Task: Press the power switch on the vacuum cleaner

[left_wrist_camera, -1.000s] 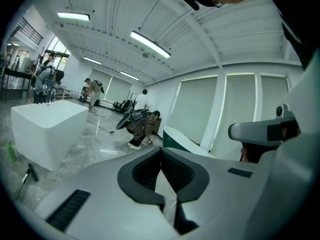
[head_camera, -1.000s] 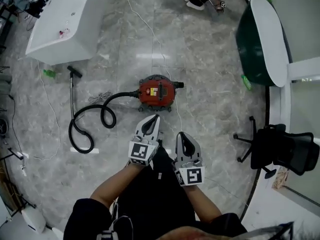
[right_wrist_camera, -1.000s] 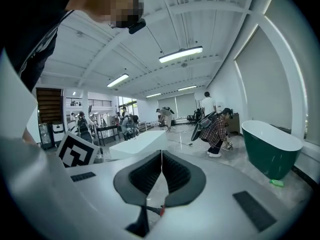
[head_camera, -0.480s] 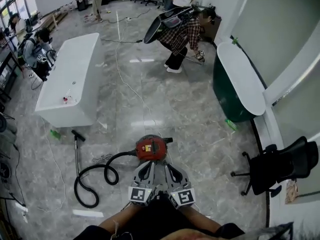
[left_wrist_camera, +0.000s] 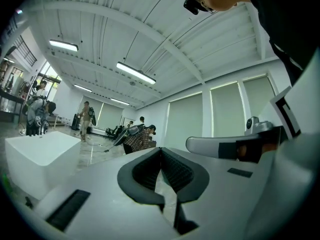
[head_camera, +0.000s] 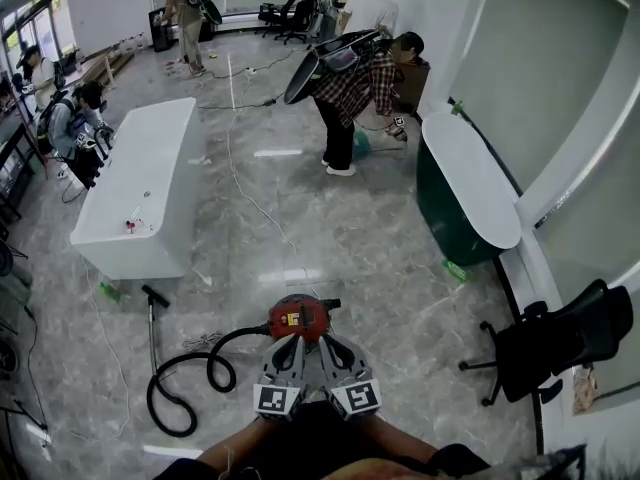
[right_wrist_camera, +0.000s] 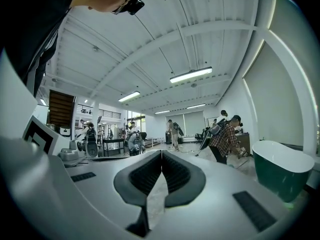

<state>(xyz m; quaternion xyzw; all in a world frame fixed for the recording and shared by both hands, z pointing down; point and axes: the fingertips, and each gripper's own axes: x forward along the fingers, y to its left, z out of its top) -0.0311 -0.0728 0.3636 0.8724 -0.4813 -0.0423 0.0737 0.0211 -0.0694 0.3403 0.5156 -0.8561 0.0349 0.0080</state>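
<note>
The red vacuum cleaner (head_camera: 299,318) stands on the marble floor low in the head view. Its black hose (head_camera: 185,383) curls off to the left, and its wand (head_camera: 152,313) lies on the floor beyond. My left gripper (head_camera: 291,342) and right gripper (head_camera: 328,344) are side by side just on the near side of the vacuum, tips pointing at it. Both are shut with nothing in them. The left gripper (left_wrist_camera: 160,149) view and the right gripper (right_wrist_camera: 161,153) view look out level across the room, and the vacuum is not in either.
A white tub (head_camera: 140,183) stands at the left and a dark green tub (head_camera: 465,193) at the right. A black office chair (head_camera: 560,343) is at the lower right. A person in a plaid shirt (head_camera: 350,88) bends over farther off. A thin cable (head_camera: 250,193) runs along the floor.
The head view has tipped up, so much more of the room shows. My two grippers have drawn together and now sit side by side close to the vacuum.
</note>
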